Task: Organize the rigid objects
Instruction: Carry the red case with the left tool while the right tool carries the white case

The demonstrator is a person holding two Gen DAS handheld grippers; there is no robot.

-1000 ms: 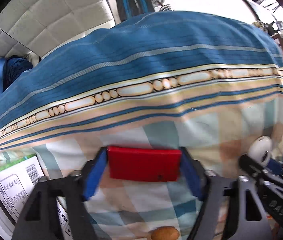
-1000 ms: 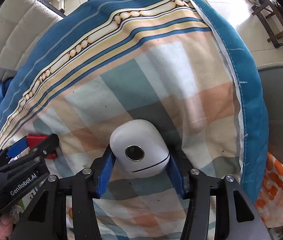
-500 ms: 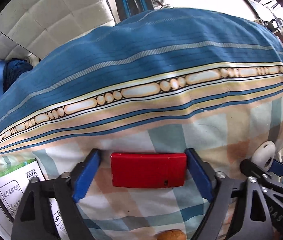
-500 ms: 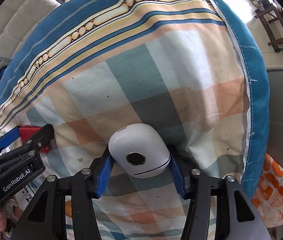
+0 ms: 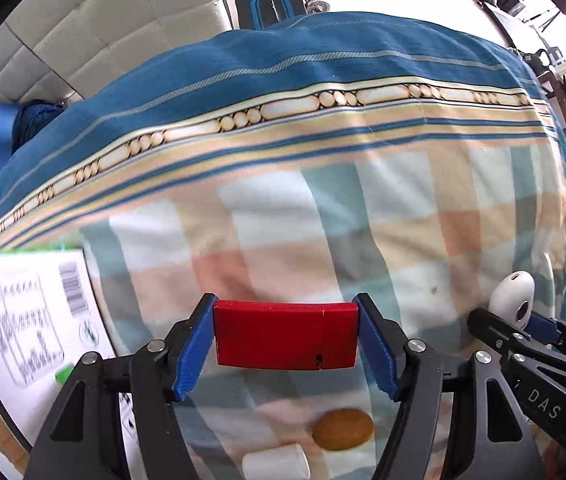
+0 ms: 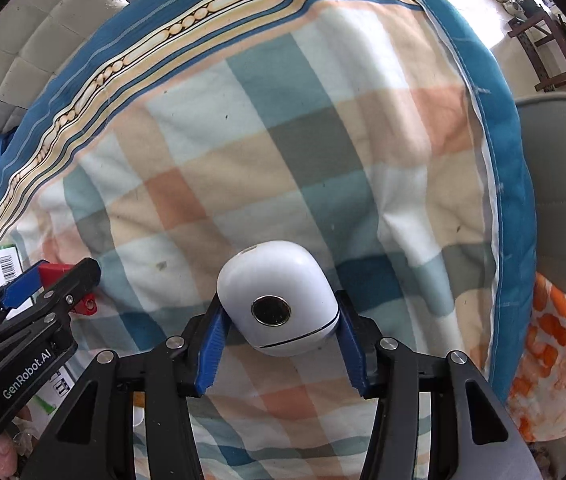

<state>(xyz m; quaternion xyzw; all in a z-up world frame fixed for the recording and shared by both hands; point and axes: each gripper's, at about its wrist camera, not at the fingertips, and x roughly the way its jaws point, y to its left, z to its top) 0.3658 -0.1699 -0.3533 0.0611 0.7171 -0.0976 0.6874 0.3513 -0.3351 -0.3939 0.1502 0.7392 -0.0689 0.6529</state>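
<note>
Since the earlier frame, our left gripper (image 5: 286, 338) has spread away from the flat red rectangular plastic case (image 5: 285, 335) and come back; its jaws are closing now, blue pads flush against the case's two short ends. We see the case above the checked bedspread (image 5: 323, 220), toward that spread's near left part, with a white printed cardboard box (image 5: 23, 312) at the left edge. Below the case lie a brown oval object (image 5: 343, 429) and a small white cylinder (image 5: 275, 466) on the cloth. Our right gripper (image 6: 279, 336) is clamped on the rounded white plastic case with a dark round button (image 6: 277, 308), toward the bedspread's right side near its blue border.
</note>
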